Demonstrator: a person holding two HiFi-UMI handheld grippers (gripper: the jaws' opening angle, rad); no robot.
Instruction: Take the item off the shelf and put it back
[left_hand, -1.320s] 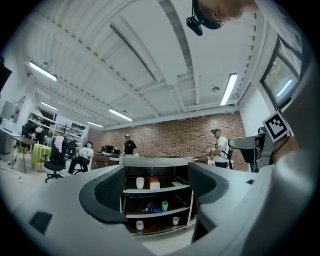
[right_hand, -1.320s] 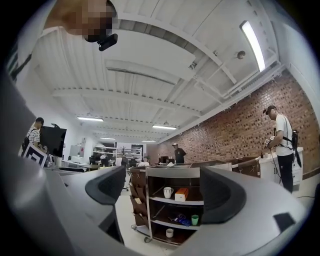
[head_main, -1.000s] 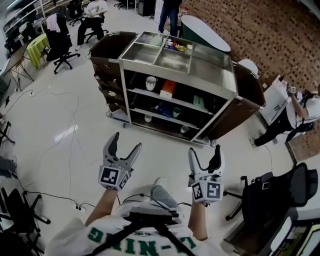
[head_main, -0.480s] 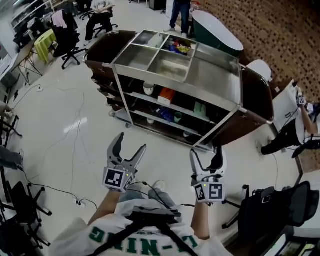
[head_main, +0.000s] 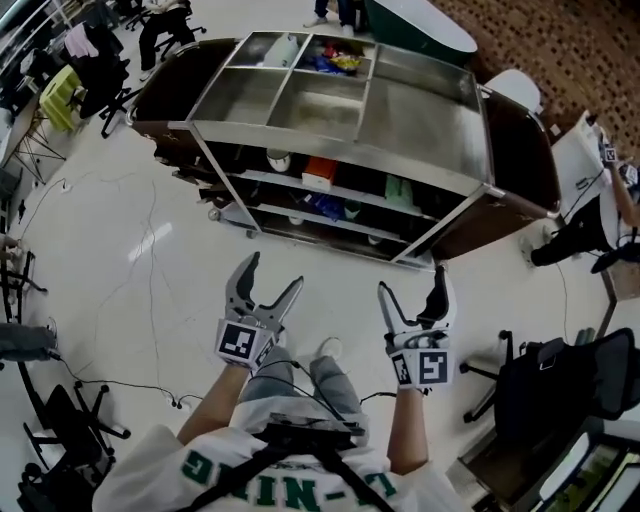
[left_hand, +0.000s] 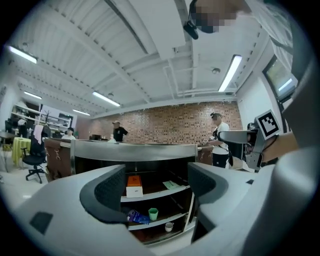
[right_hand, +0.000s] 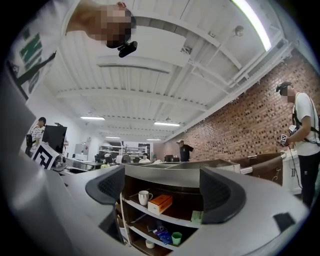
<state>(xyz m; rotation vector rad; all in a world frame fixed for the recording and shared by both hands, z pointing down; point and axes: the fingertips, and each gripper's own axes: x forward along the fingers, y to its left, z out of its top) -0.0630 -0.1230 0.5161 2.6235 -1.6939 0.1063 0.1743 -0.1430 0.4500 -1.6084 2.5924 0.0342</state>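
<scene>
A steel cart (head_main: 420, 105) with open shelves stands ahead of me on the white floor. Its upper shelf holds a white mug (head_main: 279, 160), an orange-and-white box (head_main: 320, 172) and a green sheet (head_main: 398, 190). A blue packet (head_main: 328, 206) and a green cup (head_main: 352, 211) sit on the shelf below. My left gripper (head_main: 273, 272) and right gripper (head_main: 412, 282) are held side by side short of the cart, both open and holding nothing. The left gripper view frames the box (left_hand: 133, 185) between its jaws. Mug (right_hand: 144, 197) and box (right_hand: 160, 203) show in the right gripper view.
Brown bags (head_main: 520, 150) hang on both ends of the cart, and its top trays hold colourful packets (head_main: 335, 60). Cables (head_main: 150, 300) trail over the floor at left. Office chairs (head_main: 100, 90) stand at far left, a black chair with a bag (head_main: 560, 380) at right. People stand beyond the cart.
Both grippers have moved forward toward the cart, which now fills more of the head view and sits nearer. Their jaws look the same as before.
</scene>
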